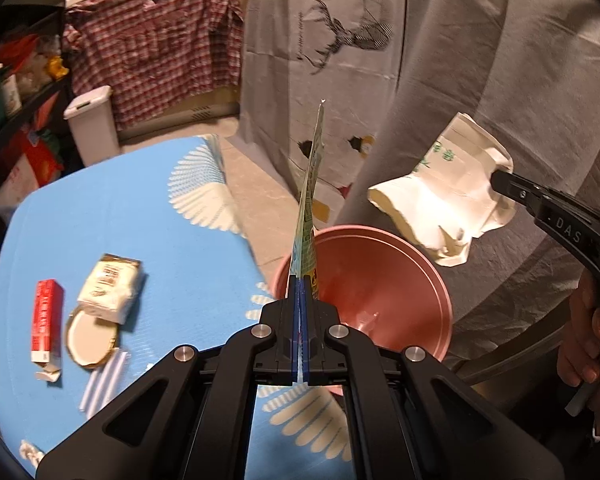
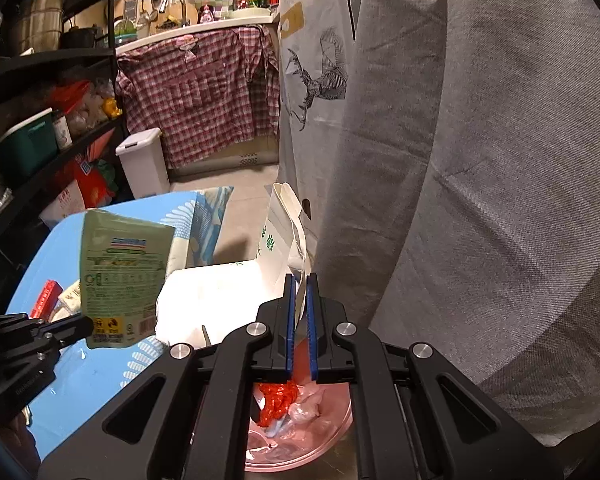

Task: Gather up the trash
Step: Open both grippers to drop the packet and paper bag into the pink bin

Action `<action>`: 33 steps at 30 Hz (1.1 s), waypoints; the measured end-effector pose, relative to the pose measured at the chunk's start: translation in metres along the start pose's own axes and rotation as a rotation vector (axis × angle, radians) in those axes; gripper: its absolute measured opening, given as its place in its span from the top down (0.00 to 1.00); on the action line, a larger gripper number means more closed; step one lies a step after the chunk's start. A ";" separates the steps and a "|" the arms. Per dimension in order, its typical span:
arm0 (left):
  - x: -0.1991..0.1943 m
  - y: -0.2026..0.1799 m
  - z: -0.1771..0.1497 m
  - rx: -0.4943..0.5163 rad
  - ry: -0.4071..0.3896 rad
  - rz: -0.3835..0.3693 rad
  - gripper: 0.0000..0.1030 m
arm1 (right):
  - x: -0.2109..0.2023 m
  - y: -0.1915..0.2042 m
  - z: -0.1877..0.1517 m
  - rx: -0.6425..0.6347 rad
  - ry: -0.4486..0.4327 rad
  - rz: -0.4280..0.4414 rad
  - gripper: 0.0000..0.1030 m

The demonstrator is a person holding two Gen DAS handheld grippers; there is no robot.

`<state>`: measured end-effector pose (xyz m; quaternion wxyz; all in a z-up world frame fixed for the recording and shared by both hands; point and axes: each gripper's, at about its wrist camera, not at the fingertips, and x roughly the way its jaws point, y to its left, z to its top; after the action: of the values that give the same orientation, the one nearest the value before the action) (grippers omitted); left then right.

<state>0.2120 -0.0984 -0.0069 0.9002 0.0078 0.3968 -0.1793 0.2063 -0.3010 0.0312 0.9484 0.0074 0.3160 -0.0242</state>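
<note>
Two grippers are yours, and both are squeezing trash. Your left gripper (image 1: 300, 280) pinches a flat green pouch (image 2: 124, 272), held over the rim of the pink bin (image 1: 420, 248). Your right gripper (image 2: 299, 280) pinches a crumpled white paper bag (image 1: 444, 208) above that bin. A red box (image 1: 47, 320) and a white packet (image 1: 110, 288) lie on the blue mat (image 1: 140, 220). A checked cloth (image 2: 204, 92) hangs under the kitchen counter (image 2: 220, 26).

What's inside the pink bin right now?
The pink bin holds crumpled red wrapping and clear plastic. The right gripper hides its near side and bottom.
</note>
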 end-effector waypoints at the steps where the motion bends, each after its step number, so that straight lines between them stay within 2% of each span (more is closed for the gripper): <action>1: 0.003 -0.002 0.000 0.000 0.007 -0.003 1.00 | 0.002 0.001 0.001 0.000 0.006 -0.003 0.95; 11: 0.024 -0.011 0.002 0.006 0.043 -0.032 1.00 | 0.012 0.002 -0.002 -0.012 0.042 -0.021 0.94; 16: 0.038 -0.019 0.001 0.025 0.082 -0.064 0.99 | 0.016 0.000 -0.004 -0.009 0.056 -0.035 0.89; 18: 0.043 -0.020 -0.001 0.027 0.093 -0.057 0.90 | 0.019 -0.002 -0.004 0.001 0.069 -0.040 0.85; 19: 0.044 -0.019 -0.002 0.022 0.096 -0.056 0.79 | 0.021 -0.003 -0.004 0.005 0.074 -0.042 0.79; 22: 0.041 -0.014 -0.002 0.009 0.088 -0.053 0.78 | 0.023 -0.004 -0.005 0.012 0.074 -0.050 0.72; 33: 0.007 0.014 0.000 -0.029 0.018 -0.034 0.78 | 0.015 0.006 -0.005 -0.014 0.035 -0.006 0.72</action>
<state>0.2206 -0.0873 -0.0140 0.8934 -0.0105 0.4075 -0.1888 0.2157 -0.2958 0.0184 0.9427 0.0004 0.3327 -0.0248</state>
